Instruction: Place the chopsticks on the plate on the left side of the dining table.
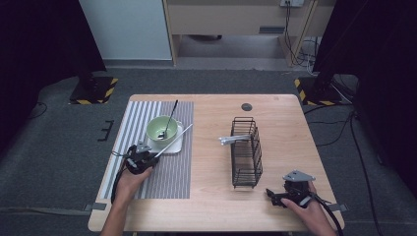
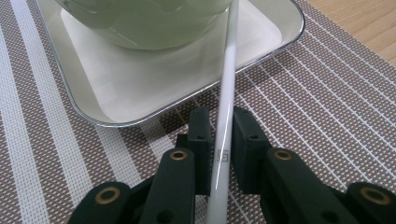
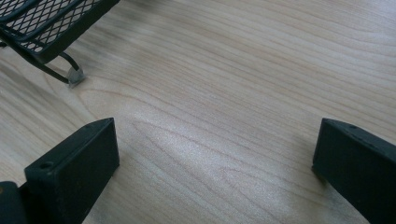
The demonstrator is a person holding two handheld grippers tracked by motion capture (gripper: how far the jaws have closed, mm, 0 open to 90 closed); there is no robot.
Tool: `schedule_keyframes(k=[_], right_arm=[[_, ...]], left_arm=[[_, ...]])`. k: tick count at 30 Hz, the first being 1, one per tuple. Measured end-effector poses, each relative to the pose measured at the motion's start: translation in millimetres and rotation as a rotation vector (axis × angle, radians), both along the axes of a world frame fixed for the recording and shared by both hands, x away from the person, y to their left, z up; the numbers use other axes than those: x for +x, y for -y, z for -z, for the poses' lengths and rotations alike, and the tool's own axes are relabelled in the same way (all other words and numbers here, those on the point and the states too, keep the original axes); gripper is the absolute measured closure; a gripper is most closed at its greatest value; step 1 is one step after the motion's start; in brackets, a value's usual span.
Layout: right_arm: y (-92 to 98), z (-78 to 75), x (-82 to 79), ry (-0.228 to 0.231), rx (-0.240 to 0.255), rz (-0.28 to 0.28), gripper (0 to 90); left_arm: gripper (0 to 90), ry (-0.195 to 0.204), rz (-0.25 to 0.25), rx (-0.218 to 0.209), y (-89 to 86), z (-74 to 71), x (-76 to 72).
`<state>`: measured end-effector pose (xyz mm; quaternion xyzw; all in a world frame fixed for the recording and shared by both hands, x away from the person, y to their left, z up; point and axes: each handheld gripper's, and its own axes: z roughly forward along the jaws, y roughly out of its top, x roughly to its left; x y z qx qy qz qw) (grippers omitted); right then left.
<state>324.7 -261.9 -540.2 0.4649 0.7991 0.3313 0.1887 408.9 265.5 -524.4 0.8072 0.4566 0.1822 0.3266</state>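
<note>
Two black jaws of L gripper [image 2: 223, 140] up close in left gripper view, nearly closed, clamped on thin white stick [image 2: 224, 135] between pads. Small square mark on stick at grip point. Stick's lower end cut off at bottom edge; upper end runs up past green bowl [image 2: 144, 23] and out of top edge. Bowl's top cropped, only its lower wall visible. Sits on white square plate [image 2: 116, 88] w/ silver rim, plate's far corners cut off. Striped placemat [image 2: 327, 107] under all of it.

In high view, same L gripper [image 1: 147, 158] at near left on placemat [image 1: 172, 172], held by person's left hand [image 1: 129, 179]; forearm cut off at bottom edge. White stick [image 1: 173, 141] slants up-right from gripper, over plate [image 1: 174, 146], just beside bowl [image 1: 161, 130]. Dark-handled spoon [image 1: 168, 122] rests in bowl, handle pointing away; bowl contents too small to make out.

R gripper [image 1: 278, 195] at near right of wooden table [image 1: 216, 123], in right hand [image 1: 307, 206], partly hidden by grey plate on top. In right gripper view, jaws wide apart around R gripper's midpoint [image 3: 215, 158], nothing between, bare wood beneath; contact w/ table hard to tell.

Black wire basket [image 1: 246, 152] mid-table, well apart from bowl, w/ pale utensils [image 1: 233, 139] poking out left side; kind unclear. Basket corner [image 3: 46, 28] and one foot seen top left in right gripper view, rest cropped.
</note>
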Motion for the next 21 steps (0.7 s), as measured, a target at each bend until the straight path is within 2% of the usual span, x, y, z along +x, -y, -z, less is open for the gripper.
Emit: schedule_keyframes(k=[8, 14, 21], right_arm=[[0.0, 0.0, 0.0, 0.0, -0.001, -0.001, 0.3], [0.0, 0.0, 0.0, 0.0, -0.001, -0.001, 0.3], [0.0, 0.0, 0.0, 0.0, 0.0, 0.0, 0.3]], left_arm=[[72.4, 0.004, -0.004, 0.002, -0.2, 0.5, 0.1], [60.7, 0.02, -0.019, 0.008, 0.1, -2.0, -1.7], [55.0, 0.039, -0.003, 0.016, 5.1, -6.6, -6.4]])
